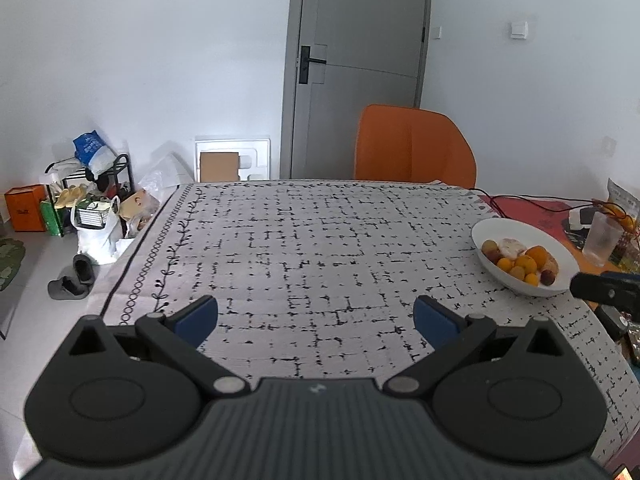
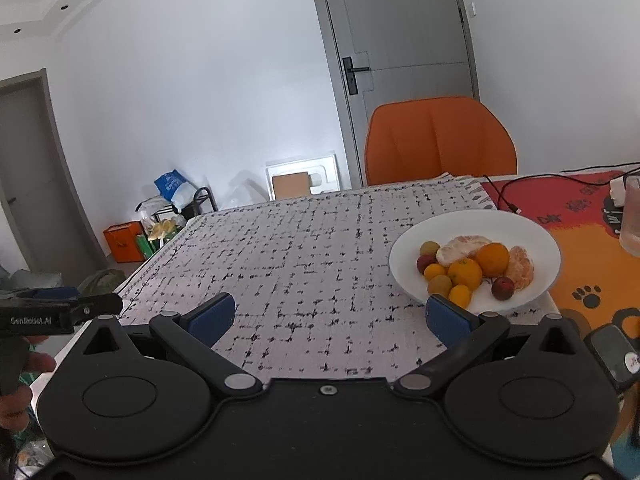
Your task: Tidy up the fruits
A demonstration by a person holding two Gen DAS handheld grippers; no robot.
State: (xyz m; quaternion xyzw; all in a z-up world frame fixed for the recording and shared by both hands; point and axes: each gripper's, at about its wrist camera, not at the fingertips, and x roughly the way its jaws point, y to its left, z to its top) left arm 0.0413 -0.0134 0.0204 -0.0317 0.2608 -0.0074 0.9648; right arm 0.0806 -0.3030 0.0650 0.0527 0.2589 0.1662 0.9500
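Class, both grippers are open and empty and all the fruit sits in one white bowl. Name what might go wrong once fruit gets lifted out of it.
1. The fruit is piled tightly in the white bowl; gripping one orange could nudge a small round fruit out, and it may roll across the tablecloth.
2. The peeled citrus segments look soft and may get crushed.
3. A drinking glass and black cable lie near the bowl; the right gripper could strike them.

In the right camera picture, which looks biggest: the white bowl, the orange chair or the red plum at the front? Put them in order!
1. orange chair
2. white bowl, though it sits nearer the camera
3. red plum
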